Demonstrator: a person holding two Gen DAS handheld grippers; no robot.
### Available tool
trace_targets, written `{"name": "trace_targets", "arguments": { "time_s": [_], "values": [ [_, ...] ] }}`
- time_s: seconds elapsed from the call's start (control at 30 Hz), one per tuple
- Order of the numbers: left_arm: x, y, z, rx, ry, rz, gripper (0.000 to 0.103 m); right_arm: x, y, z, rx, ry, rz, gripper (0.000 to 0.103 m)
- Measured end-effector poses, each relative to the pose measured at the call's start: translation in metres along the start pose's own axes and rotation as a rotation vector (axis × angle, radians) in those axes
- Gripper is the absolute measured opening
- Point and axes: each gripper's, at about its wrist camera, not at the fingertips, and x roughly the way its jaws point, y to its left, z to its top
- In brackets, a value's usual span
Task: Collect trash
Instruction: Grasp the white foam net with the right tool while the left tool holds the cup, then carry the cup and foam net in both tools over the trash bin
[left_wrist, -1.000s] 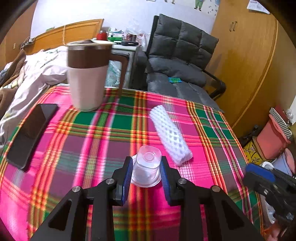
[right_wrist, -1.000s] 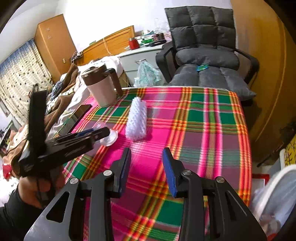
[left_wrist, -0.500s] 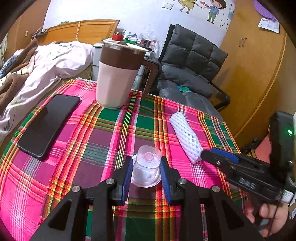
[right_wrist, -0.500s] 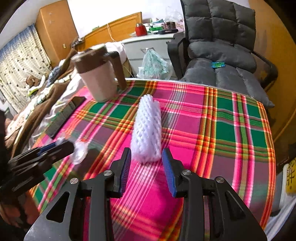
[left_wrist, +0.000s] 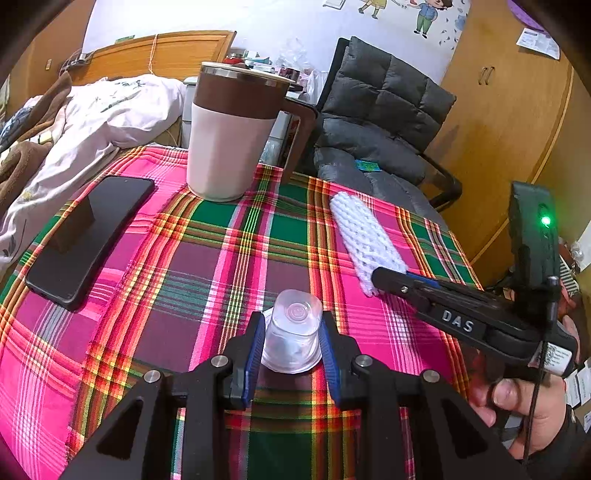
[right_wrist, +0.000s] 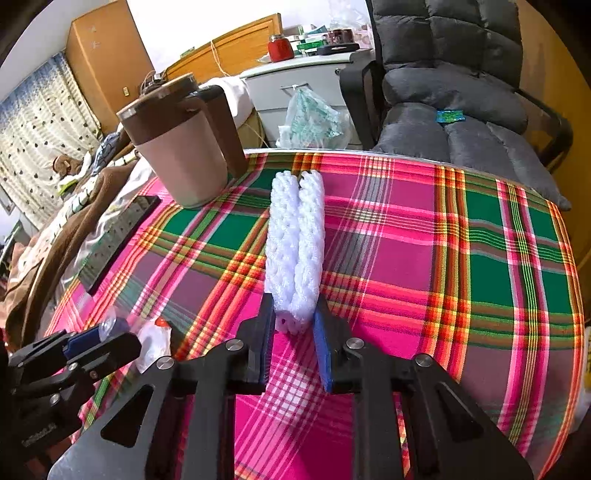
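A small clear plastic cup (left_wrist: 295, 314) stands upside down on the plaid tablecloth (left_wrist: 184, 266), and my left gripper (left_wrist: 291, 322) is shut on it, both blue pads against its sides. To its right lies a white foam net sleeve (left_wrist: 364, 236). My right gripper (right_wrist: 294, 310) has the sleeve's near end (right_wrist: 295, 240) between its pads. Its jaws are closing and the foam is squeezed into a lengthwise crease. In the left wrist view the right gripper (left_wrist: 388, 277) reaches in from the right with a hand on it. The right wrist view shows the left gripper (right_wrist: 99, 336) and cup (right_wrist: 151, 343) at lower left.
A tall brown-and-cream mug (left_wrist: 232, 136) stands at the table's far side. A black phone (left_wrist: 88, 236) lies at the left edge. Behind the table are a grey padded chair (left_wrist: 376, 122), a bed with bedding (left_wrist: 110, 107) and a hanging plastic bag (right_wrist: 314, 122).
My right gripper moved forward and down to the foam sleeve, and its jaws narrowed onto the near end, creasing it. The left gripper kept its hold on the cup.
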Motion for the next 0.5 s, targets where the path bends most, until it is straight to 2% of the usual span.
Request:
{"name": "trace_targets", "arguments": {
  "time_s": [0.23, 0.5],
  "values": [
    [-0.01, -0.004, 0.0, 0.012, -0.02, 0.012, 0.03, -0.023, 0.007, -0.012, -0.005, -0.026, 0.0, 0.02],
    [-0.037, -0.028, -0.016, 0.05, -0.029, 0.015, 0.03, -0.068, 0.012, -0.034, 0.006, -0.07, 0.003, 0.02]
  ]
}}
